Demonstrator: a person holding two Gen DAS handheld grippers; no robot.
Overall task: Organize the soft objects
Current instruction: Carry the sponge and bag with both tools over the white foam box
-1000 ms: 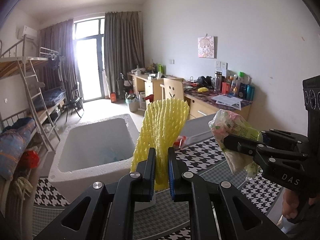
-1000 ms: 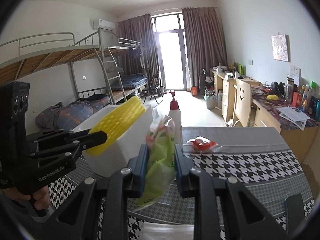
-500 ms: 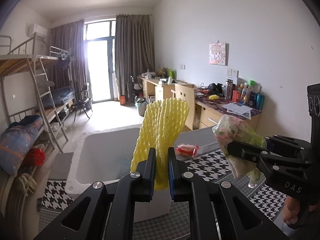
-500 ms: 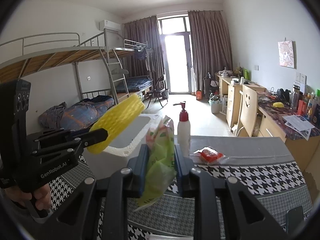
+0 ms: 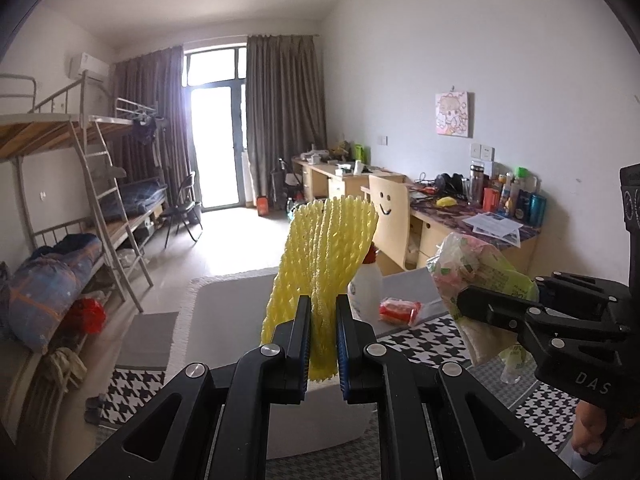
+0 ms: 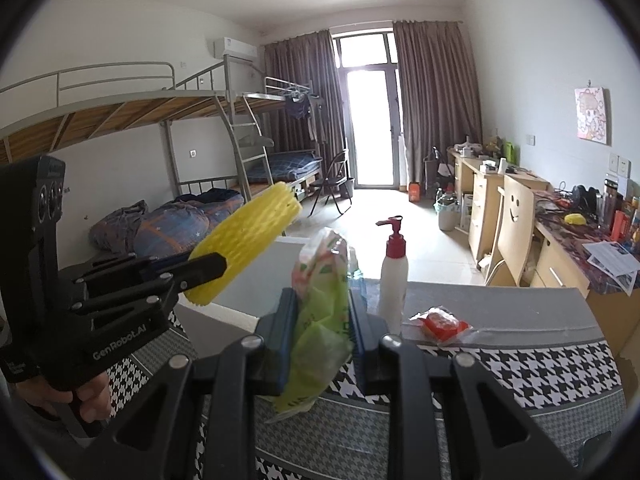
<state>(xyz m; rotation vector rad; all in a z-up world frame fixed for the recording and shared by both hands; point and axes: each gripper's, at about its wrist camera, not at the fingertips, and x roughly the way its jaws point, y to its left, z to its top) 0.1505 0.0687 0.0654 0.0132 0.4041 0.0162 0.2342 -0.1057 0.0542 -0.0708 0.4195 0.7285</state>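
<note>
My left gripper (image 5: pixel 323 312) is shut on a yellow foam net sleeve (image 5: pixel 324 256), which stands up from the jaws above the white foam box (image 5: pixel 224 320). In the right wrist view the same sleeve (image 6: pixel 244 240) sticks out of the left gripper (image 6: pixel 212 268) at the left. My right gripper (image 6: pixel 323 308) is shut on a soft green and pink plastic packet (image 6: pixel 320 312), held above the houndstooth tablecloth (image 6: pixel 520 364). The left wrist view shows that packet (image 5: pixel 476 272) at the right in the right gripper (image 5: pixel 468 304).
A white pump bottle with a red top (image 6: pixel 394 276) and a small red packet (image 6: pixel 440 322) stand on the table beyond the grippers. Bunk beds (image 6: pixel 200 184) line the left wall, desks and a chair (image 6: pixel 516 220) the right. A hand (image 6: pixel 86 396) holds the left gripper.
Both grippers have risen and drawn back a little, still holding their items. The foam box now sits lower in the left wrist view and the pump bottle has come clear of the packet.
</note>
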